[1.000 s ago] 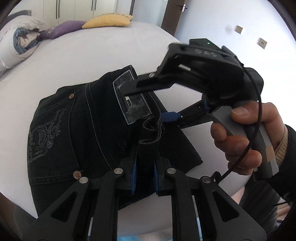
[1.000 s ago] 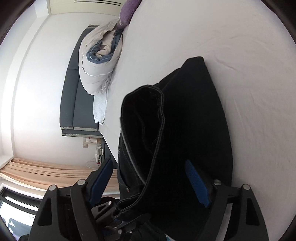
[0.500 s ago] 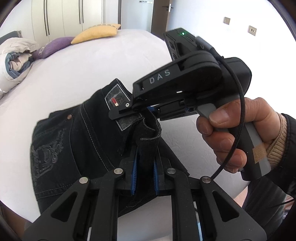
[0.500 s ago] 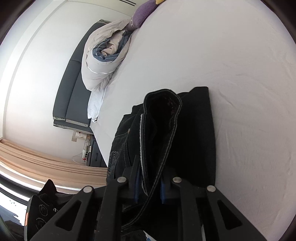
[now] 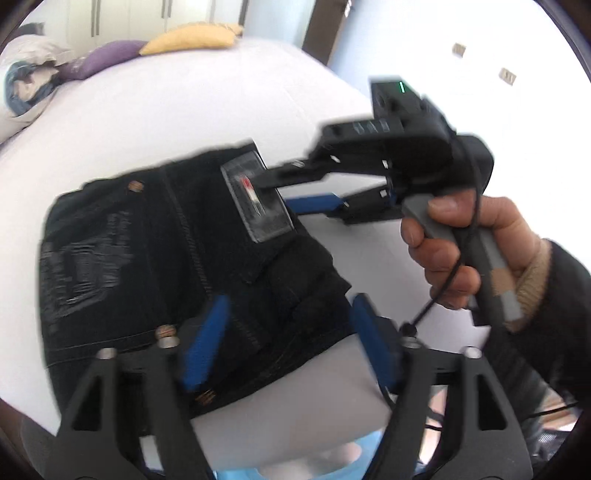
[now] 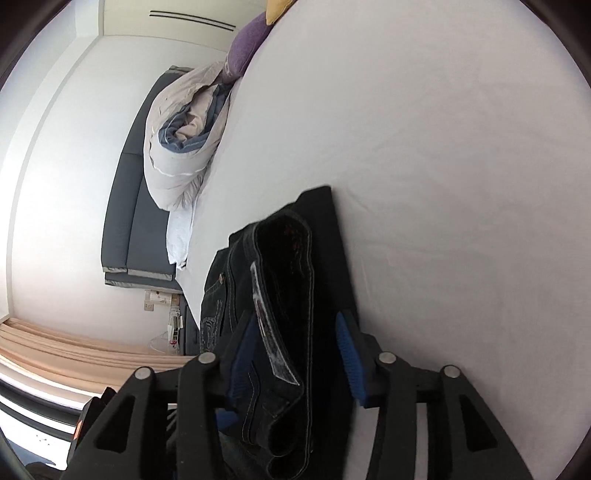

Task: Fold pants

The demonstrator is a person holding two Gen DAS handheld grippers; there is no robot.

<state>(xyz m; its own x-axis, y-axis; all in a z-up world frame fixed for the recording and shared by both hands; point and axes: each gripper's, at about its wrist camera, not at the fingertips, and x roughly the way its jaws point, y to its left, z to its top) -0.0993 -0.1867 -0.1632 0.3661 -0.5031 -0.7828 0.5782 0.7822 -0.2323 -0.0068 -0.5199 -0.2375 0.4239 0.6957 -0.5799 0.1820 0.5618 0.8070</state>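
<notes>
Dark folded pants point(image 5: 159, 258) lie on the white bed point(image 5: 177, 118), back pocket and grey waist label up. My left gripper point(image 5: 291, 347) is open, its blue pads either side of the folded edge near the bed's front. My right gripper point(image 5: 295, 190), held in a hand, is open at the waist label, one finger above the label. In the right wrist view the right gripper point(image 6: 295, 362) is open with the waistband of the pants point(image 6: 291, 295) between its pads.
A yellow cushion point(image 5: 192, 35) and a purple cushion point(image 5: 99, 59) lie at the bed's far end. A rolled duvet point(image 6: 184, 136) sits at the bed's side by a dark headboard point(image 6: 129, 206). A curtain point(image 6: 74, 354) hangs beyond.
Both grippers were shut on the waistband half a second ago and have opened. The waistband has dropped flat onto the folded pants.
</notes>
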